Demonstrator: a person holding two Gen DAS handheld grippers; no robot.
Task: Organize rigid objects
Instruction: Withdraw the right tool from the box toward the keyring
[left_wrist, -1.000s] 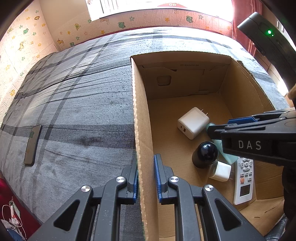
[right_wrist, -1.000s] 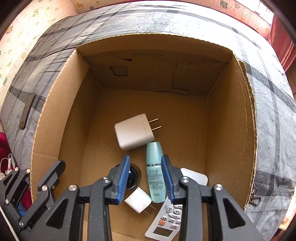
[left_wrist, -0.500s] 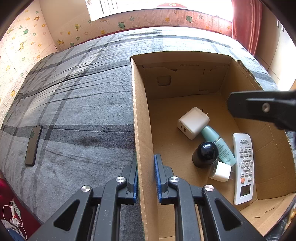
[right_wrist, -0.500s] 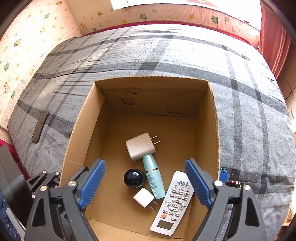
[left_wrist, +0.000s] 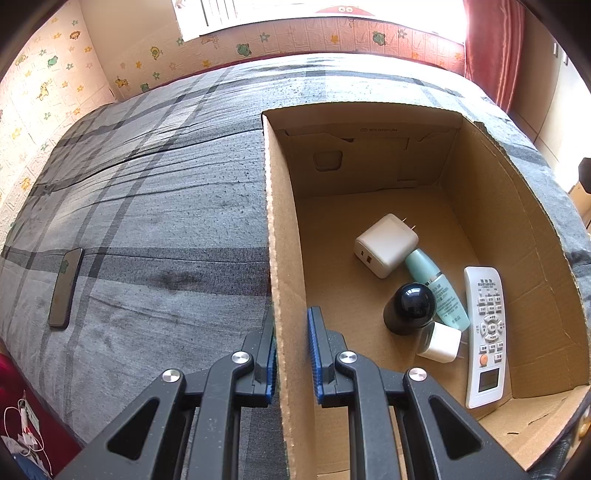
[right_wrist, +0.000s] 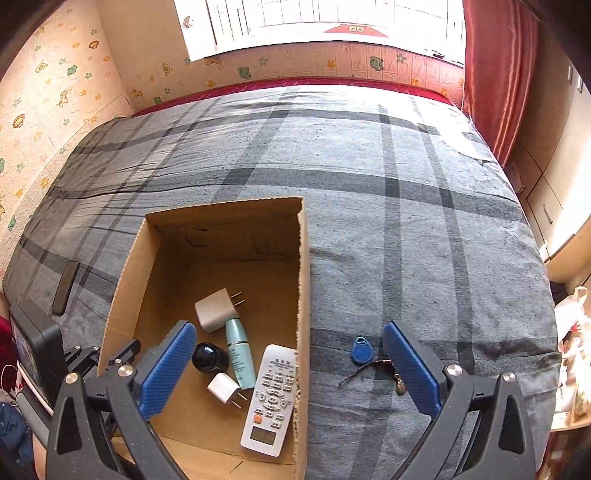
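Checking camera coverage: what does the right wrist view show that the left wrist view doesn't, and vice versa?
Right wrist only: the blue key fob with its keys on the bedspread right of the box, and the right tongs opening, holding nothing.
Left wrist only: the left tongs shut on the box wall.
Both: the cardboard box, large charger, teal bottle, dark ball-top bottle, small charger, remote, phone.

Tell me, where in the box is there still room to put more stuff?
The far half of the cardboard box floor is bare, between the back wall and the big white charger. The near part is crowded: charger, teal bottle, dark round bottle, small white plug and remote lie bunched together.
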